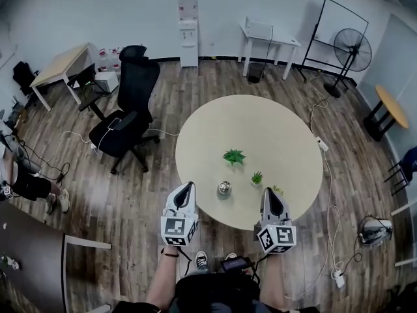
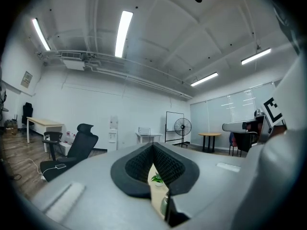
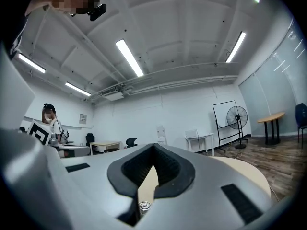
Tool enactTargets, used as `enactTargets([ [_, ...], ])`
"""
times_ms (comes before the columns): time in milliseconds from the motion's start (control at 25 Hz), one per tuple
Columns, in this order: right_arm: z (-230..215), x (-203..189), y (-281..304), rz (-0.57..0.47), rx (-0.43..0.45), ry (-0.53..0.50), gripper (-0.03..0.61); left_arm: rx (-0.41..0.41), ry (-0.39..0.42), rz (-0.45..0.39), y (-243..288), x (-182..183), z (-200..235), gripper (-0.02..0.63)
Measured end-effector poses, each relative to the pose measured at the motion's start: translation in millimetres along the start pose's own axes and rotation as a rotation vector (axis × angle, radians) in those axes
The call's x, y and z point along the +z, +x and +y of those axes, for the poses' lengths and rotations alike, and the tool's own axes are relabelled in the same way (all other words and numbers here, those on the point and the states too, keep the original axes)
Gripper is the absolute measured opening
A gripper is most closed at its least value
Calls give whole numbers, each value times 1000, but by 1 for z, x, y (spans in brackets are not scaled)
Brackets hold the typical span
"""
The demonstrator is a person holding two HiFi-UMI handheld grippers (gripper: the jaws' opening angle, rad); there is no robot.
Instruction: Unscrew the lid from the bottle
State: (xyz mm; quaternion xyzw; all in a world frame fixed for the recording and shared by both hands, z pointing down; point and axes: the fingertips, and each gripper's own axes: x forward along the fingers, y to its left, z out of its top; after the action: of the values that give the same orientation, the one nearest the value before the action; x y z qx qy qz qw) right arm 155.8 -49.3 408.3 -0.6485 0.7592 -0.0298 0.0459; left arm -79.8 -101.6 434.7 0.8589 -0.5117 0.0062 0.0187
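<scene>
Head view is showing the left gripper (image 1: pixel 188 186) and right gripper (image 1: pixel 271 192) hovering closed and empty, with the bottle (image 1: pixel 224 189) standing between them on the round table (image 1: pixel 202 129). Both jaws are likely needing to open first: 1 steadying the body, 1 turning the lid (image 3: pixel 143 205). An office chair (image 1: pixel 130 103) is sitting beyond.

Between my left claw (image 1: pixel 189 186) and the bottle (image 1: pixel 224 188) the round table (image 1: pixel 215 129) lies bare, so that side is open. My right claw (image 1: pixel 272 192) has it tighter. A tiny green plant (image 1: pixel 277 190) sits just beside its tip, and a small potted plant (image 1: pixel 257 178) stands between it and the bottle. A bigger plant (image 1: pixel 234 156) blocks the way behind the bottle. The table's far half is free.
</scene>
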Motion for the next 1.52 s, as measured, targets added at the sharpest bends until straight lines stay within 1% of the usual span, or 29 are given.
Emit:
enactTargets([
  [160,-15,2,10,5,12,-18,3,0,-10,-12,15,0,-7,2],
  [400,-34,-3,18,13,20,-9,3,28,-3,10,30,-8,-13,3],
  [440,-35,-4,18,16,26,-11,3,32,-4,14,32,-9,-14,17],
  [480,-36,-5,17,19,31,-12,3,30,-5,13,34,-9,-15,69],
  [560,-38,-5,18,22,36,-10,3,10,-14,-7,37,-6,-19,198],
  [640,-40,-6,19,26,38,-4,4,-18,-23,-41,39,-2,-23,344],
  [680,-41,-6,18,28,38,-2,3,-31,-24,-54,39,-1,-26,395],
  [800,-45,-9,17,34,35,5,3,-61,-20,-66,41,-2,-34,399],
  [920,-47,-14,22,52,38,3,3,-69,-16,-68,48,-14,-38,397],
  [1040,-47,-18,28,75,50,-4,3,-59,-29,-72,60,-40,-38,397],
  [1200,-47,-20,34,94,69,-21,3,-52,-38,-38,78,-95,-44,399],
  [1280,-47,-22,37,105,78,-22,3,-54,-12,8,86,-127,-50,409],
  [1360,-47,-25,38,117,86,-19,5,-71,9,78,94,-163,-57,431],
  [1520,-48,-28,38,133,94,-23,3,-111,-16,183,108,-219,-73,433],
])
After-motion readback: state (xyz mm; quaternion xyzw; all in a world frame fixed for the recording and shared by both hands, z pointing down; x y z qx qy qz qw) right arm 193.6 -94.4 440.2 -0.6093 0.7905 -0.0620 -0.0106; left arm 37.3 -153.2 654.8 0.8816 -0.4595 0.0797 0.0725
